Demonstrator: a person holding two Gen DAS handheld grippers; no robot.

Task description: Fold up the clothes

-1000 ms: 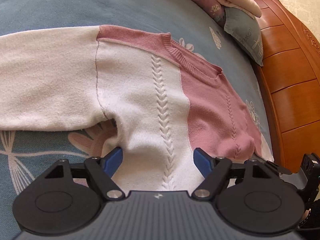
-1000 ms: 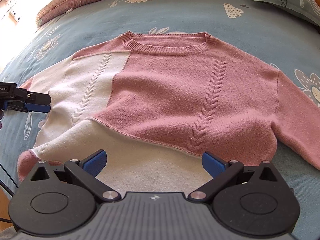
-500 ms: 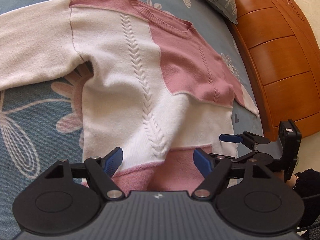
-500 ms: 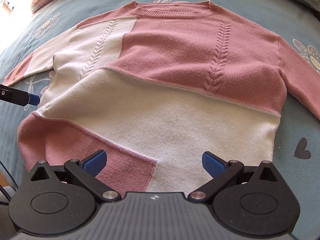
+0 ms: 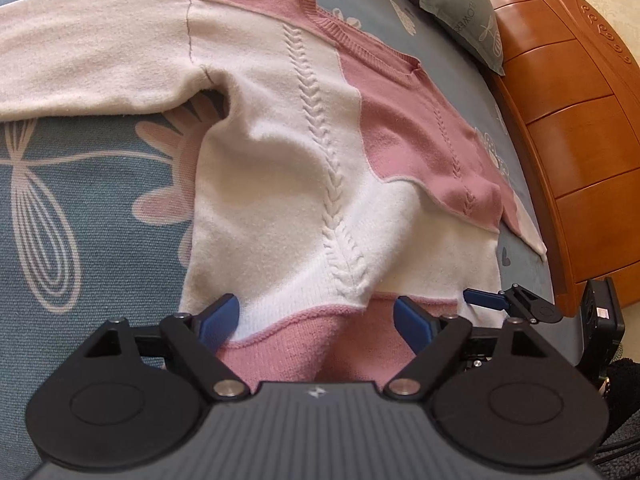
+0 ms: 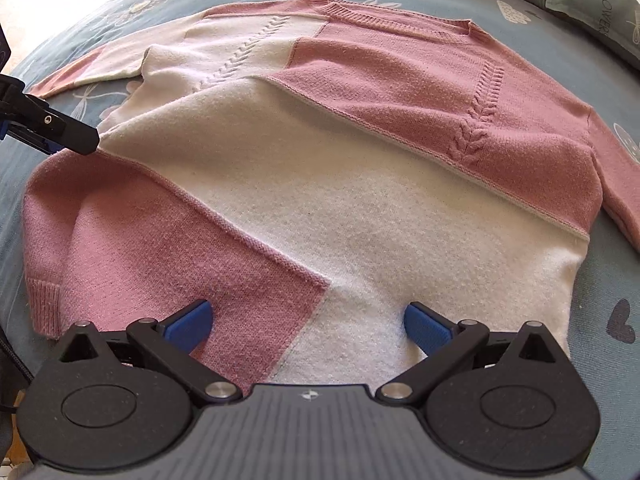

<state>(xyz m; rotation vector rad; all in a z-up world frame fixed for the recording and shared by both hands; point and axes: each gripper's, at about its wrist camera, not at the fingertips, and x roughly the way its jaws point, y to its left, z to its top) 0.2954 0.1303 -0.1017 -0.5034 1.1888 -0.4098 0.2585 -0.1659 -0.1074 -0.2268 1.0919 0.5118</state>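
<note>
Between wide-spread blue pads of left gripper (image 5: 316,322), just opened further: pink lower panel of sweater (image 5: 304,184), nothing pinched, hem itself hidden behind black body. Same for right gripper (image 6: 308,322), jaws apart over fuzzy cream and pink knit near the bottom edge, holding nothing; contact of pads with the cloth hard to judge. Beyond the fingers, sweater spread flat on blue bedspread (image 5: 80,184), soft brushed knit in slanting pink and cream blocks, two raised cable braids up the front, ribbed round neckline, ribbed cuff-like band at the lower left corner in the right view. Cream sleeve stretched out, cut off at the left edge; other sleeve pink, cut off at the right edge. Bedspread printed with pale flowers and small hearts. Farther out, grey pillow (image 5: 464,12) with partly readable lettering, glossy orange-brown wooden bed frame (image 5: 572,128) with carved scrolls
</note>
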